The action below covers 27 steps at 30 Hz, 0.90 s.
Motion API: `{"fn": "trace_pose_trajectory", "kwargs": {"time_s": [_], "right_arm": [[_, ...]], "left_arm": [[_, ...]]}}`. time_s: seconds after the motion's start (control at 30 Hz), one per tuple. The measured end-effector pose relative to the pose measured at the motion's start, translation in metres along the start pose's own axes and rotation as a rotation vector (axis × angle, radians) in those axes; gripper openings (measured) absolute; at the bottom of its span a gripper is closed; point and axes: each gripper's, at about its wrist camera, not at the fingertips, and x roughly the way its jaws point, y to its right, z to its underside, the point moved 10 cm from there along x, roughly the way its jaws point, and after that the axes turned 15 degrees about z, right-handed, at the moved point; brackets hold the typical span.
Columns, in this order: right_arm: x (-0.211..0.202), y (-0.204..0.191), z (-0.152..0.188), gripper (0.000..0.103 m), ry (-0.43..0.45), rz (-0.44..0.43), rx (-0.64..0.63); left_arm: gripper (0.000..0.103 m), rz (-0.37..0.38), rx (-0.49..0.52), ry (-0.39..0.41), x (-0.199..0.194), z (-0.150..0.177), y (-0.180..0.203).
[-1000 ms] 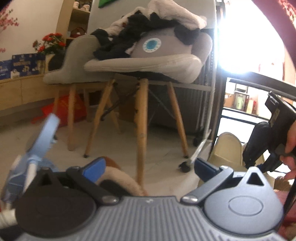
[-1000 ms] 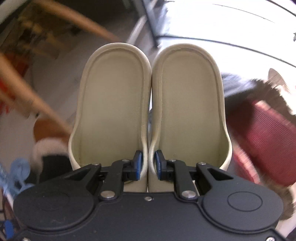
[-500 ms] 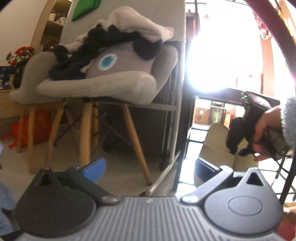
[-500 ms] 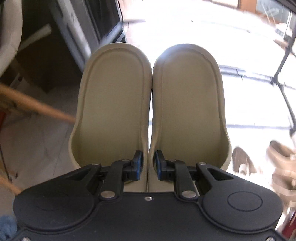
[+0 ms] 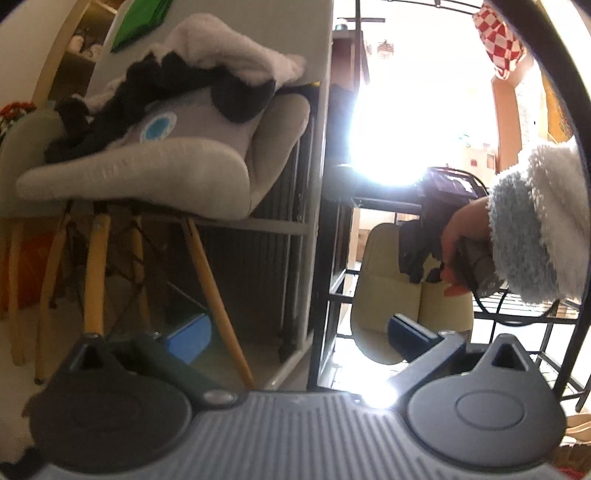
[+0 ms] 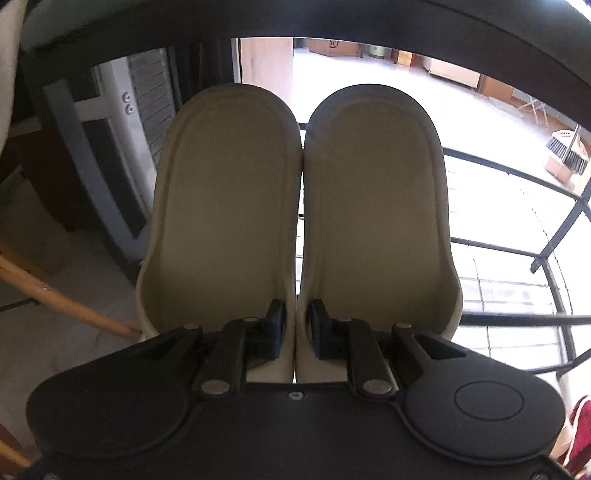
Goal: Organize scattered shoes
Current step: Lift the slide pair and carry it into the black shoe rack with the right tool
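A pair of beige slippers (image 6: 221,206) hangs side by side, toes pointing away, in front of the black wire shoe rack (image 6: 517,173). My right gripper (image 6: 297,325) is shut on the slippers' two touching inner walls at the heel end. In the left wrist view the same slippers (image 5: 384,280) hang tilted inside the rack frame (image 5: 332,258), below a person's hand (image 5: 461,236) in a fluffy sleeve (image 5: 535,229). My left gripper (image 5: 299,338) stands open with nothing between its blue pads (image 5: 188,341), left of the rack.
A grey chair (image 5: 147,173) piled with dark and white plush clothes stands on wooden legs (image 5: 210,288) to the left. A grey panel on castors (image 5: 306,221) stands between chair and rack. A rack top bar (image 6: 369,26) arches over the slippers. A broom (image 6: 565,147) lies beyond.
The right gripper has carried the slippers up from the floor shoes to the rack's opening. The left view has swung right: the chair slid left, the floor shoe left the view, the rack came near.
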Motion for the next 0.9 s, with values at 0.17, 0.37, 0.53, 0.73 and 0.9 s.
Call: {"fn": "trace_pose_trajectory", "kwargs": {"time_s": [0.17,0.37,0.53,0.73,0.9], "right_arm": [[0.012,0.004,-0.007,0.016,0.008,0.018,0.017],[0.002,0.007,-0.029,0.016,0.100,0.029,0.013],[0.008,0.001,-0.039,0.016,0.156,0.069,0.007],[0.020,-0.005,-0.048,0.009,0.290,0.109,0.037],[0.042,-0.002,-0.061,0.004,0.335,0.098,0.105]], "left_arm": [[0.103,-0.002,-0.002,-0.008,0.008,0.007,-0.002],[0.103,0.001,-0.026,-0.013,0.015,0.012,-0.007],[0.103,0.001,-0.025,-0.011,0.015,0.015,-0.010],[0.103,-0.017,-0.029,-0.004,0.017,0.016,-0.019],[0.103,-0.028,-0.027,-0.016,0.023,0.024,-0.024]]}}
